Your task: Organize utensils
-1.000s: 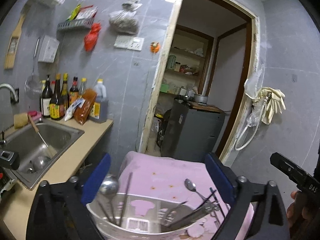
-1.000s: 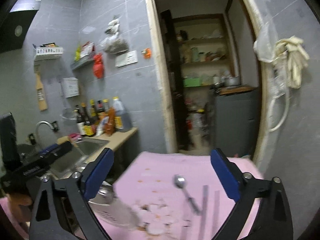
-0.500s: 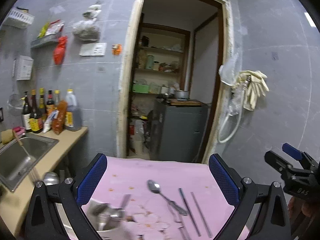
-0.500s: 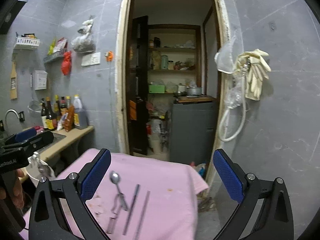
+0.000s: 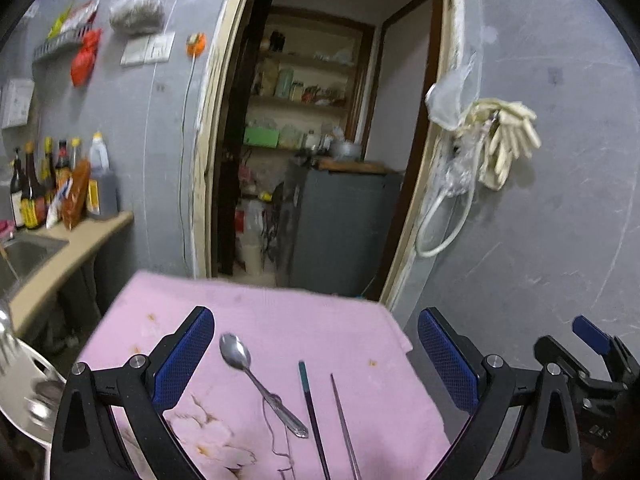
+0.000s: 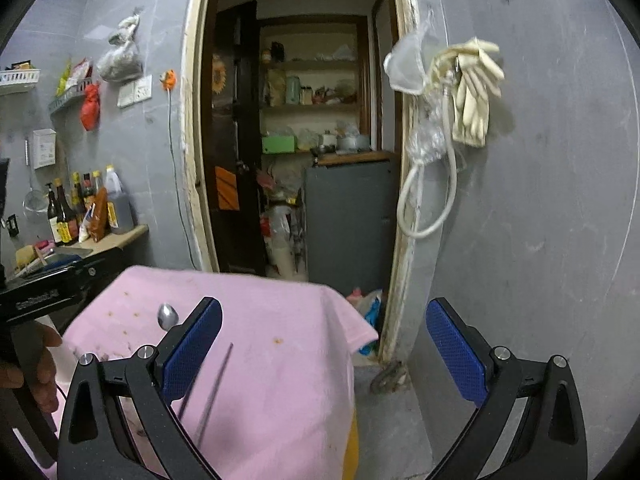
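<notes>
A metal spoon [image 5: 262,388] lies on the pink cloth [image 5: 280,320], its bowl pointing away from me. Two chopsticks [image 5: 320,420] lie side by side just right of it. My left gripper [image 5: 316,356] hovers open above them with nothing between its blue pads [image 5: 184,360]. A white bowl of utensils [image 5: 28,396] shows blurred at the left edge. In the right wrist view the spoon [image 6: 168,316] and chopsticks [image 6: 216,388] sit left of the right gripper [image 6: 324,344], which hangs open over the cloth's right edge. A hand [image 6: 40,364] holds the left gripper.
A counter [image 5: 72,248] with bottles [image 5: 48,184] and a sink stands at the left. An open doorway [image 5: 320,160] with a grey cabinet [image 5: 340,232] lies ahead. Gloves [image 5: 500,140] and a hose hang on the right wall. Floor drops off right of the cloth [image 6: 384,420].
Both views have swung right. The white utensil bowl slid from under the left gripper to the left edge. The spoon and chopsticks now lie between the left fingers.
</notes>
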Demonstrator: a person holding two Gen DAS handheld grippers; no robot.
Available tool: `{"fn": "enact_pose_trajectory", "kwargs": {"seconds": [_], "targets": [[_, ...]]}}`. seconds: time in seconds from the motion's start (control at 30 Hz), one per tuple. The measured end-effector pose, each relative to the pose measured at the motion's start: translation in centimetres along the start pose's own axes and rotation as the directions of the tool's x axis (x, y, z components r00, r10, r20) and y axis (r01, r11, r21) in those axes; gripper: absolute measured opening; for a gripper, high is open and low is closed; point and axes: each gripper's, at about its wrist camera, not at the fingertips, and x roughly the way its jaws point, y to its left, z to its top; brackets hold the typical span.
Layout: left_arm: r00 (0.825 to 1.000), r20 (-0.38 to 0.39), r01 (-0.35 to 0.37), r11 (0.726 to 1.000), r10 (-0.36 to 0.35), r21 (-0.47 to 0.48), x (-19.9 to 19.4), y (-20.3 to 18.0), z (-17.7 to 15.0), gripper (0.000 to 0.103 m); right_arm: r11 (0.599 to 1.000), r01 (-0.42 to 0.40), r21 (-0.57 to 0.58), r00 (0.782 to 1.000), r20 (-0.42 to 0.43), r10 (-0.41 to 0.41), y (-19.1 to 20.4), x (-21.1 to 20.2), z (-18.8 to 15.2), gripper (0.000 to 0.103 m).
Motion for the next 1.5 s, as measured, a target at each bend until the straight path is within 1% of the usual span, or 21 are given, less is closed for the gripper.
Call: {"fn": "enact_pose_trajectory", "kwargs": {"seconds": [0.13, 0.27, 0.37, 0.4, 0.43, 0.5, 0.53, 0.67, 0.7, 0.73, 0.8, 0.87, 0.97, 1.07, 1.1, 1.23, 1.27, 1.33, 1.37, 1.4, 1.5], "targets": [[0.996, -0.079, -0.042, 0.999, 0.040, -0.033, 3.2, 0.7, -1.8, 0.102, 0.999, -0.037, 0.016, 0.997, -0.063, 0.037, 0.0, 2.5, -1.8, 0.100], [0.984, -0.160, -0.093, 0.992, 0.079, -0.084, 6.2, 2.5, -3.1, 0.102, 0.997, -0.064, 0.034, 0.987, -0.144, 0.069, 1.0, 5.3, -3.5, 0.099], [0.973, -0.207, -0.128, 0.984, 0.100, -0.125, 8.0, 4.1, -3.7, 0.101, 0.995, -0.091, 0.040, 0.973, -0.210, 0.097, 2.2, 7.5, -4.7, 0.085], [0.970, -0.217, -0.137, 0.981, 0.105, -0.139, 8.6, 4.7, -3.9, 0.100, 0.994, -0.100, 0.041, 0.967, -0.233, 0.106, 2.6, 8.2, -5.1, 0.078], [0.967, -0.229, -0.149, 0.978, 0.113, -0.147, 9.2, 5.2, -4.1, 0.097, 0.992, -0.114, 0.053, 0.958, -0.259, 0.124, 3.2, 9.1, -5.6, 0.072], [0.960, -0.251, -0.167, 0.973, 0.125, -0.156, 10.4, 6.1, -4.3, 0.092, 0.989, -0.131, 0.063, 0.945, -0.295, 0.144, 4.1, 10.4, -6.5, 0.064], [0.955, -0.265, -0.178, 0.971, 0.132, -0.158, 11.0, 6.5, -4.5, 0.089, 0.988, -0.140, 0.064, 0.937, -0.314, 0.153, 4.7, 11.1, -6.9, 0.056], [0.938, -0.307, -0.219, 0.961, 0.160, -0.169, 13.2, 8.0, -5.0, 0.079, 0.980, -0.187, 0.067, 0.906, -0.373, 0.199, 7.0, 13.0, -8.4, 0.043], [0.934, -0.318, -0.225, 0.958, 0.160, -0.177, 13.7, 8.4, -5.2, 0.078, 0.977, -0.204, 0.067, 0.899, -0.383, 0.214, 7.6, 13.5, -8.7, 0.037], [0.931, -0.327, -0.228, 0.956, 0.159, -0.185, 14.2, 8.7, -5.3, 0.074, 0.974, -0.220, 0.062, 0.890, -0.395, 0.226, 8.4, 13.9, -9.0, 0.035], [0.926, -0.342, -0.234, 0.952, 0.157, -0.197, 14.9, 9.2, -5.5, 0.071, 0.970, -0.239, 0.050, 0.877, -0.418, 0.238, 9.4, 14.6, -9.4, 0.033], [0.922, -0.356, -0.234, 0.950, 0.149, -0.207, 15.7, 9.7, -5.7, 0.065, 0.965, -0.257, 0.047, 0.862, -0.440, 0.250, 10.4, 15.4, -9.7, 0.031], [0.920, -0.366, -0.232, 0.948, 0.141, -0.217, 16.8, 10.2, -5.8, 0.060, 0.965, -0.260, 0.039, 0.851, -0.462, 0.248, 11.4, 16.2, -10.2, 0.028], [0.927, -0.348, -0.224, 0.952, 0.141, -0.211, 17.3, 10.5, -5.6, 0.056, 0.967, -0.254, 0.027, 0.844, -0.482, 0.235, 12.1, 16.9, -10.6, 0.025], [0.928, -0.346, -0.222, 0.952, 0.140, -0.211, 17.5, 10.6, -5.5, 0.055, 0.967, -0.253, 0.022, 0.848, -0.476, 0.232, 12.1, 16.9, -10.5, 0.023], [0.931, -0.342, -0.207, 0.957, 0.129, -0.205, 18.2, 10.8, -5.3, 0.049, 0.968, -0.250, 0.002, 0.848, -0.482, 0.220, 12.4, 16.9, -10.2, 0.023], [0.932, -0.344, -0.196, 0.958, 0.116, -0.207, 18.4, 10.8, -5.3, 0.042, 0.968, -0.249, -0.002, 0.848, -0.484, 0.217, 12.5, 16.9, -10.2, 0.023], [0.932, -0.348, -0.188, 0.959, 0.106, -0.211, 18.5, 10.9, -5.3, 0.035, 0.969, -0.247, -0.008, 0.847, -0.489, 0.211, 12.7, 17.2, -9.9, 0.023], [0.933, -0.347, -0.172, 0.961, 0.090, -0.216, 18.5, 10.8, -5.4, 0.022, 0.970, -0.245, -0.012, 0.846, -0.491, 0.207, 12.8, 17.3, -9.8, 0.023], [0.932, -0.354, -0.156, 0.963, 0.071, -0.218, 18.6, 10.7, -5.5, 0.019, 0.970, -0.243, -0.019, 0.845, -0.494, 0.202, 13.0, 17.4, -9.7, 0.023], [0.931, -0.357, -0.152, 0.967, 0.071, -0.205, 18.6, 10.5, -5.5, 0.013, 0.972, -0.229, -0.045, 0.843, -0.508, 0.175, 13.3, 17.7, -9.5, 0.022]]}}
